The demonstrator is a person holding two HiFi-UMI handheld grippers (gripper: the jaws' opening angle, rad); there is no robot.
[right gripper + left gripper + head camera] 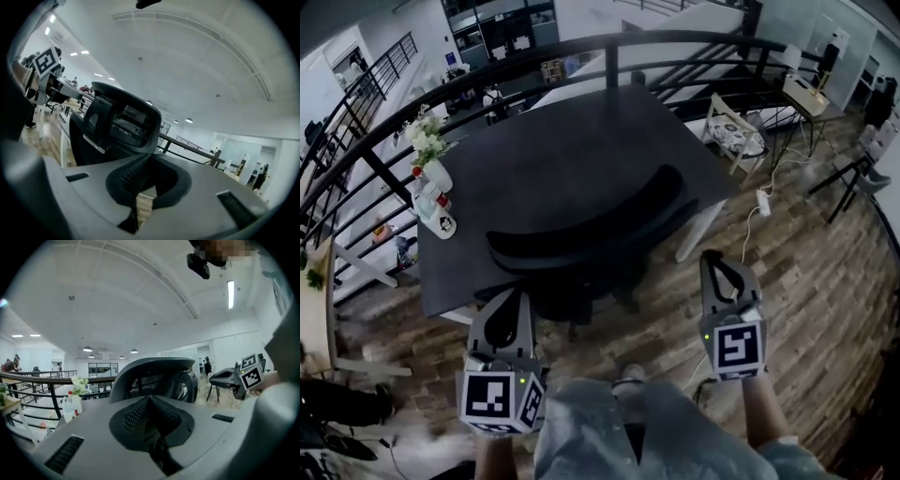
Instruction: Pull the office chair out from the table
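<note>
Both fingers of your left gripper (508, 302) were pressed together with nothing between them, near the back of the office chair (591, 230). The chair stood pushed in at the dark surface (562, 141), with its backrest at the near edge. Your right gripper (719, 262) hovered right of the chair over the wooden floor (787, 281), fingers likewise together, holding nothing.

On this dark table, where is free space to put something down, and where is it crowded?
The table is bare across its middle and right side, from the far edge by the railing down to the office chair. It is crowded only along the left edge, with the flower vase and a bottle.
</note>
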